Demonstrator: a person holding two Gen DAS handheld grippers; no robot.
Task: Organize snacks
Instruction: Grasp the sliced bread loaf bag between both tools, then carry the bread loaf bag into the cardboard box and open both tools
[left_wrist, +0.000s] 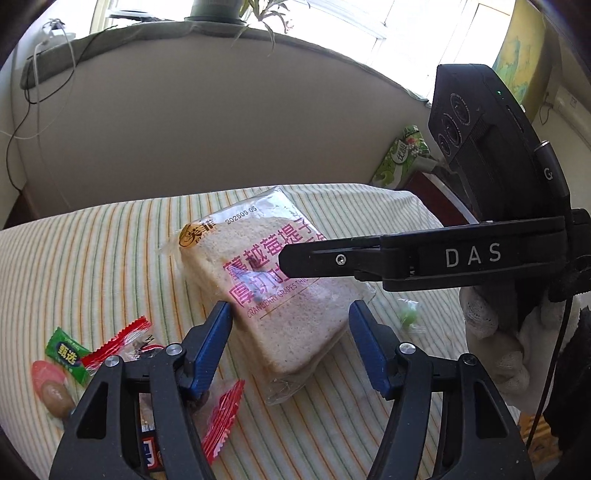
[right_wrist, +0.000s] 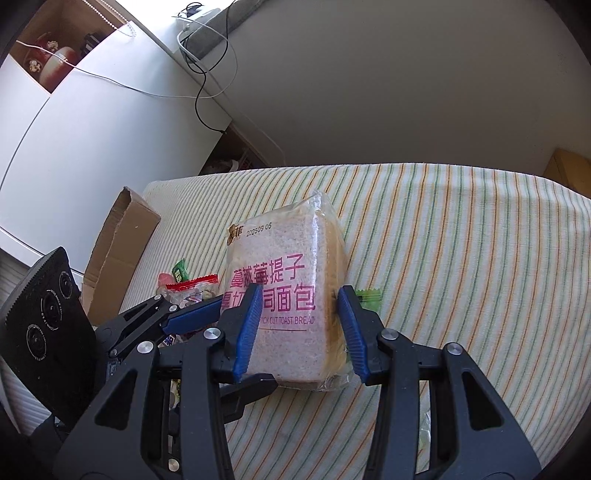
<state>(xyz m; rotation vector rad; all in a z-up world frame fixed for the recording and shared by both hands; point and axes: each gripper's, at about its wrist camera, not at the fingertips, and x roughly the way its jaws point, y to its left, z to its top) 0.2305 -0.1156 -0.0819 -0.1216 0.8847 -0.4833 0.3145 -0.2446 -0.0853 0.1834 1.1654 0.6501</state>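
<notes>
Both tools meet at the bread bag (right_wrist: 284, 295): right tool (right_wrist: 301, 328) clamps it on the striped surface (right_wrist: 461, 258); left tool (left_wrist: 291, 339) hovers open.

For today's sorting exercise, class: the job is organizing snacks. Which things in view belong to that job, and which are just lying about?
Belongs to the job:
- bread bag, between the right gripper fingers
- left gripper, open
- red-wrapped snacks
- green candy
- cardboard box

Just lying about:
- striped cloth
- cables
- potted plant
- tissue pack
</notes>
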